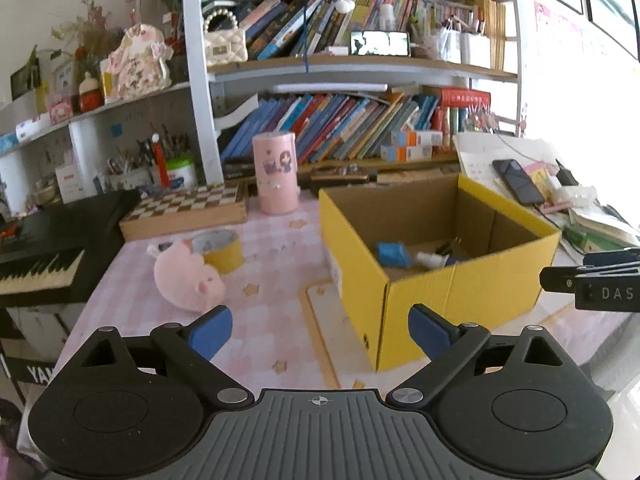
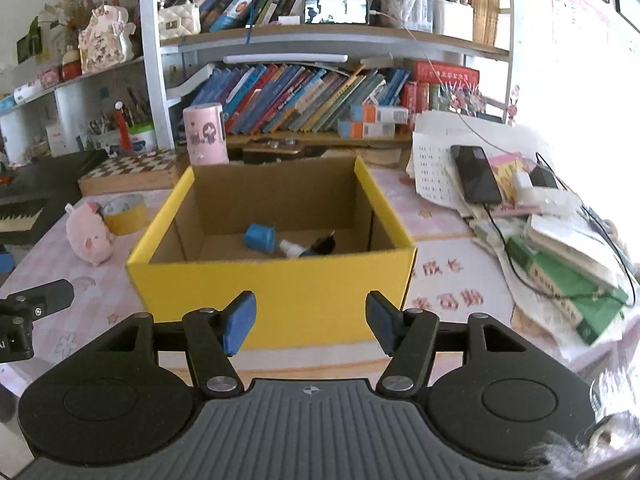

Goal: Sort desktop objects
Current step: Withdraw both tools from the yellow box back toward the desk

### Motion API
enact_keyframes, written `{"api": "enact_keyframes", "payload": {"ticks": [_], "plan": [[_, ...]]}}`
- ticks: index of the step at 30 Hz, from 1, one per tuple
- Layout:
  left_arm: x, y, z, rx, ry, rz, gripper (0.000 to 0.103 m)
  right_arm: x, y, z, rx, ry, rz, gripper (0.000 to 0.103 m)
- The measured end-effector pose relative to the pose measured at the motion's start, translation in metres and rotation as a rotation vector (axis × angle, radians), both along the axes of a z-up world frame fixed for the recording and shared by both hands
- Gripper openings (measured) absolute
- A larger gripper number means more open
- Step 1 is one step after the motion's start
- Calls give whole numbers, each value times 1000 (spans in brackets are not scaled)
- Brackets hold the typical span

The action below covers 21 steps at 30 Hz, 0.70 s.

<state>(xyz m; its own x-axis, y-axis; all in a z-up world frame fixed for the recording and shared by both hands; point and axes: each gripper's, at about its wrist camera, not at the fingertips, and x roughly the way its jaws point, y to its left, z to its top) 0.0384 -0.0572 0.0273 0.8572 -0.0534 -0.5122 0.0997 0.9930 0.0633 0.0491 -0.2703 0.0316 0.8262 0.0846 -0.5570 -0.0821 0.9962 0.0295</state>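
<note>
Sorting partly done: some things are in the box, others wait on the worktop.

The yellow box (image 2: 280, 300) holds a blue object (image 2: 260, 237), a small white bottle (image 2: 290, 249) and something dark. Left on the pink worktop (image 1: 260, 320), just left of the box, are a pink plush pig (image 1: 188, 278) and a tape roll (image 1: 220, 250), touching. The left gripper (image 1: 320, 330) and right gripper (image 2: 312, 320) have their jaws open, holding nothing.

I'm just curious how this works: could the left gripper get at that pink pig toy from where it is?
Probably yes. The left gripper is open and empty, and bare tablecloth lies between it and the pink pig toy. The tape roll sits touching the pig's far side, not in the way.
</note>
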Motion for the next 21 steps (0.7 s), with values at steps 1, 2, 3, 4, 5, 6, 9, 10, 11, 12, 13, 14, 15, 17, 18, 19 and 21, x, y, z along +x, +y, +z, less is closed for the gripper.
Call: {"api": "enact_keyframes", "payload": {"ticks": [1,2,3,4,5,6,9,10,11,12,13,14,15,17,18,19,21], "plan": [[-2,3,-1,-3,5,0,97,-4,4,-2,0,4,-2,59],[-5,6,-2,-7,13,-4,97,-7,8,-3,1,11,-4,59],[-7,8,-3,-9,20,-10,97,-12,12,-6,3,18,-6,59],[-9,11,-4,-11,29,-21,97,-16,16,-8,6,26,-7,59],[-12,13,-5,-11,34,-29,97,-20,21,-11,9,36,-7,59],[-14,14,-6,-10,39,-37,97,-24,26,-13,13,46,-5,59],[-23,20,-10,-5,56,-66,97,-32,41,-19,26,77,12,59],[-25,21,-11,-3,61,-74,97,-34,46,-20,31,87,17,59],[-28,24,-12,0,65,-81,97,-36,50,-21,37,96,22,59],[-30,26,-13,2,70,-86,97,-39,54,-23,45,106,29,59],[-33,29,-14,3,74,-87,97,-41,58,-24,50,115,34,59],[-35,31,-16,4,79,-85,97,-44,62,-26,53,125,40,59],[-37,34,-17,5,86,-83,97,-46,66,-28,57,135,46,59],[-41,41,-20,0,102,-73,97,-51,74,-32,63,155,56,59],[-42,44,-21,-3,108,-69,97,-53,78,-33,64,161,60,59],[-44,48,-22,-8,116,-65,97,-56,82,-34,65,166,64,59],[-48,55,-24,-14,128,-57,97,-61,88,-37,68,175,71,59]]}}
